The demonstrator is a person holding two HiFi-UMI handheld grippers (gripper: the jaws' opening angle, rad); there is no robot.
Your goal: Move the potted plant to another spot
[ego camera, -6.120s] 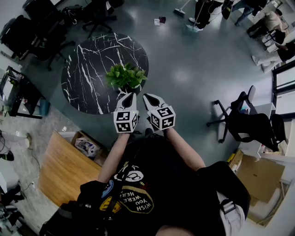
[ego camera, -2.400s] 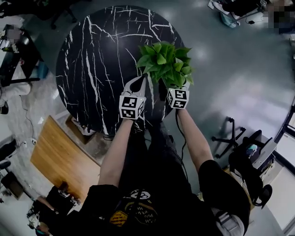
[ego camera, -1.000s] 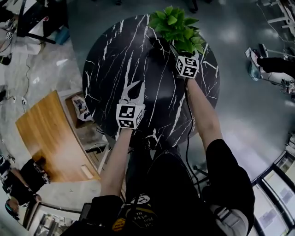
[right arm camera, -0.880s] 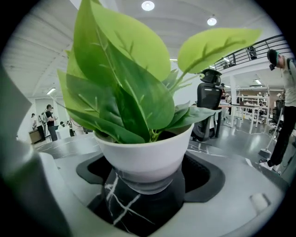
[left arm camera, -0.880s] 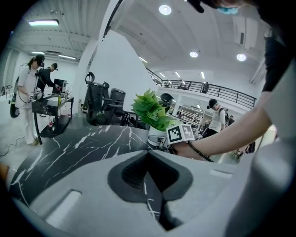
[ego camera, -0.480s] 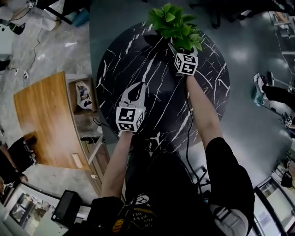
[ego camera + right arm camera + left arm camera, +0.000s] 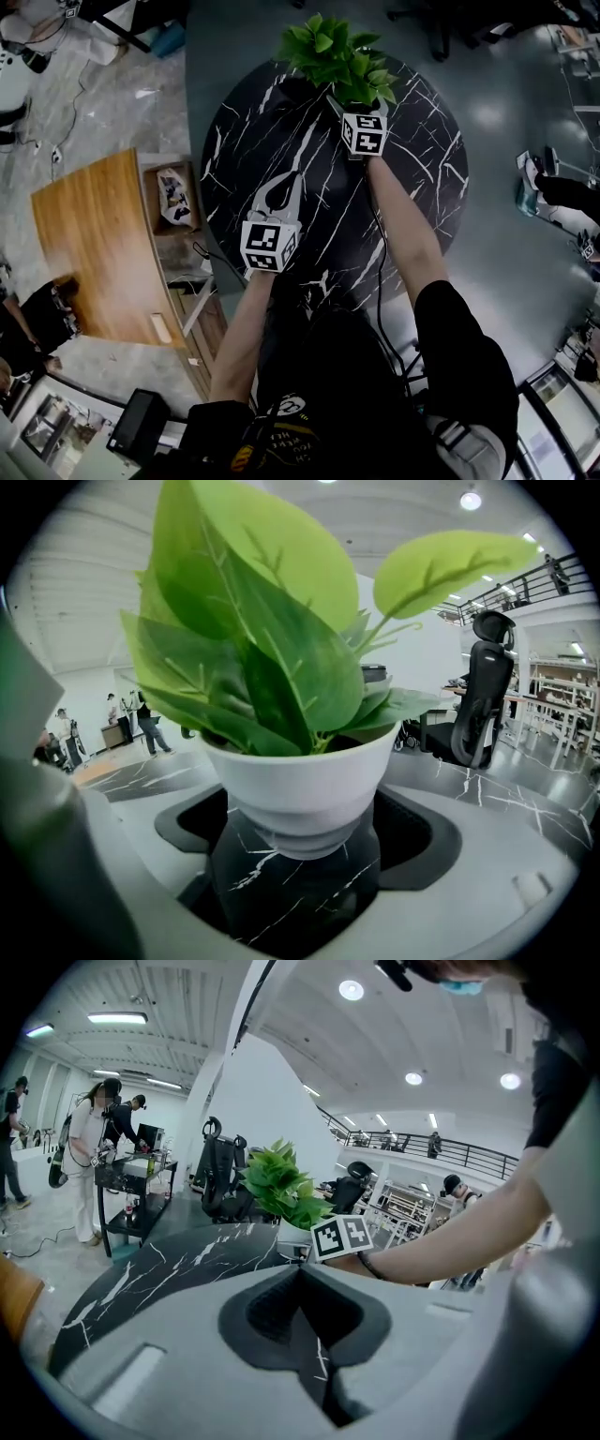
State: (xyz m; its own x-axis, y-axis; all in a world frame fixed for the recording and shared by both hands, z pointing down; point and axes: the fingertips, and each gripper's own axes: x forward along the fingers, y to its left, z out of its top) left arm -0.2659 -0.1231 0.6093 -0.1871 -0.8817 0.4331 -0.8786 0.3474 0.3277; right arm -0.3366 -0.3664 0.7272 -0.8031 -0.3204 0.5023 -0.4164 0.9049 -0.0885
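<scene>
- The potted plant [image 7: 330, 52] is at the far edge of the round black marble bench [image 7: 422, 187], opposite the person's side.
- In the head view its green leaves [image 7: 352, 70] cover the pot completely.
- The right gripper [image 7: 347, 101] reaches across the bench into the plant from the near side, and its marker cube [image 7: 364, 133] shows just below the foliage.
- In the right gripper view its fingers [image 7: 112, 864] stand apart on either side of the white pot [image 7: 300, 780] and hold its narrower lower part between them.
- The pot is upright with its base right at the marble. I cannot tell whether it rests on the marble or hangs just above it.
- The left gripper [image 7: 289, 183] hovers over the near left part of the bench, well apart from the plant and pointing roughly toward it.
- Its fingers [image 7: 187, 1354] are pressed together along a single seam with nothing between them.
- Past them, the left gripper view shows the plant standing upright with the right gripper's cube beside the pot.
- A wooden desk [image 7: 94, 244] stands on the floor to the left of the bench.
- A black office chair [image 7: 489, 696] stands beyond the bench in the right gripper view.
</scene>
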